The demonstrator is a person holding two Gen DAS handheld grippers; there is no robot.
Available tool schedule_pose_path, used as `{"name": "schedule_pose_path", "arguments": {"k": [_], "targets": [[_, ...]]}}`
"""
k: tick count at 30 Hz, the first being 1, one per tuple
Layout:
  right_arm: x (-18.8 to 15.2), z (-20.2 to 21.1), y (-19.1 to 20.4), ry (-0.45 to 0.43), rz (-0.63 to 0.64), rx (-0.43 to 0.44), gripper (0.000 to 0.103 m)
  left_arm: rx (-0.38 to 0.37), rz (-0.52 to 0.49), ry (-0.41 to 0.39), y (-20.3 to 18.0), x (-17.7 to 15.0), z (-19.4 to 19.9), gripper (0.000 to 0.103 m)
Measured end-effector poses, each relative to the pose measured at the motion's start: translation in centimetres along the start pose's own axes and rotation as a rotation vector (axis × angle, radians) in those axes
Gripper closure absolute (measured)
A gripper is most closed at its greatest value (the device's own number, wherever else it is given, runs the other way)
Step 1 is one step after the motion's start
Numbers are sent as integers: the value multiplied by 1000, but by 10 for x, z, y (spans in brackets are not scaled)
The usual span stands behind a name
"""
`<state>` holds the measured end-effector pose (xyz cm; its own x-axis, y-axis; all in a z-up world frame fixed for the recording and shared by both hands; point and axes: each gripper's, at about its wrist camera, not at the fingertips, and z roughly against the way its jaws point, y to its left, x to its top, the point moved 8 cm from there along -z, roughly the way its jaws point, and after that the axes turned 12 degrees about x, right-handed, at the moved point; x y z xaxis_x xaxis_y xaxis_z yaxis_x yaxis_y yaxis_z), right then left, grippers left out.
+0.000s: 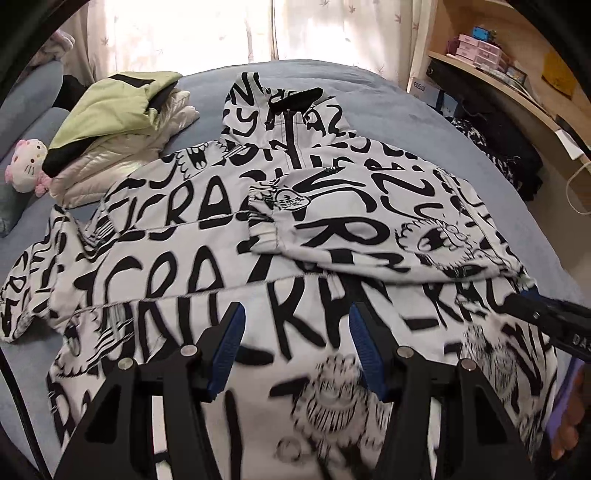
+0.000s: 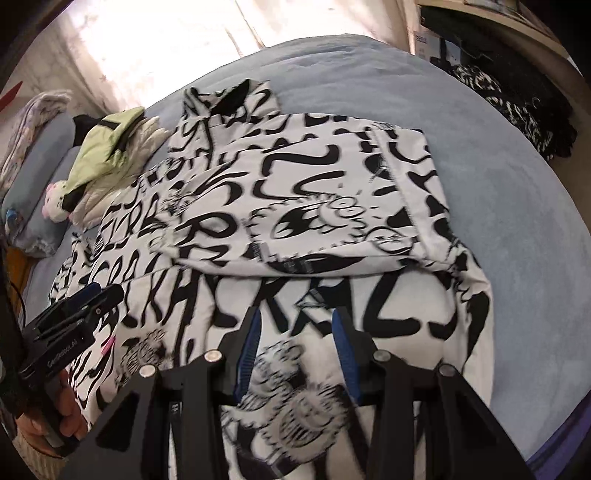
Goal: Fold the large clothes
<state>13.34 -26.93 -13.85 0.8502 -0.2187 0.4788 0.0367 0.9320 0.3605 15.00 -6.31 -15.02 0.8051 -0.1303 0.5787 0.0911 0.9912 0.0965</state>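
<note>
Across the blue bed (image 1: 369, 88) lies a white jacket (image 1: 207, 266) covered in black lettering and cartoon faces, collar toward the curtain (image 1: 184, 33), one sleeve (image 1: 369, 229) folded over its chest. Left wrist view alone shows the wooden shelf (image 1: 517, 85) with small pink boxes (image 1: 476, 50) at the bed's far right; right wrist view shows only that shelf's edge. Both views catch the dark patterned clothes (image 2: 517, 107) heaped at the bed's right side. Beside the jacket's left shoulder sits a pile of folded clothes (image 1: 110, 122), pale green and white, with a pink-and-white plush toy (image 1: 26, 166) just beside it.

Left gripper (image 1: 295, 314): fingers spread wide above the jacket's lower front, nothing between them. Right gripper (image 2: 295, 314): fingers likewise apart over the hem, empty.

Jacket print reads roughly "CRAZY" in repeats. White lettering on the left gripper's body, seen from the right wrist, is too blurred to read.
</note>
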Motion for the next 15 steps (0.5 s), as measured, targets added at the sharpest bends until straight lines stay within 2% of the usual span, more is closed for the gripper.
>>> {"name": "schedule_pose_path", "arguments": {"k": [6, 10, 15], "targets": [[-8, 4, 45, -13, 71, 17, 63, 16, -14, -38, 32, -18, 33, 45], [-13, 5, 82, -23, 149, 21, 63, 51, -17, -70, 55, -25, 50, 38], [-22, 1, 133, -24, 262, 17, 63, 67, 9, -103, 88, -36, 68, 38]]}}
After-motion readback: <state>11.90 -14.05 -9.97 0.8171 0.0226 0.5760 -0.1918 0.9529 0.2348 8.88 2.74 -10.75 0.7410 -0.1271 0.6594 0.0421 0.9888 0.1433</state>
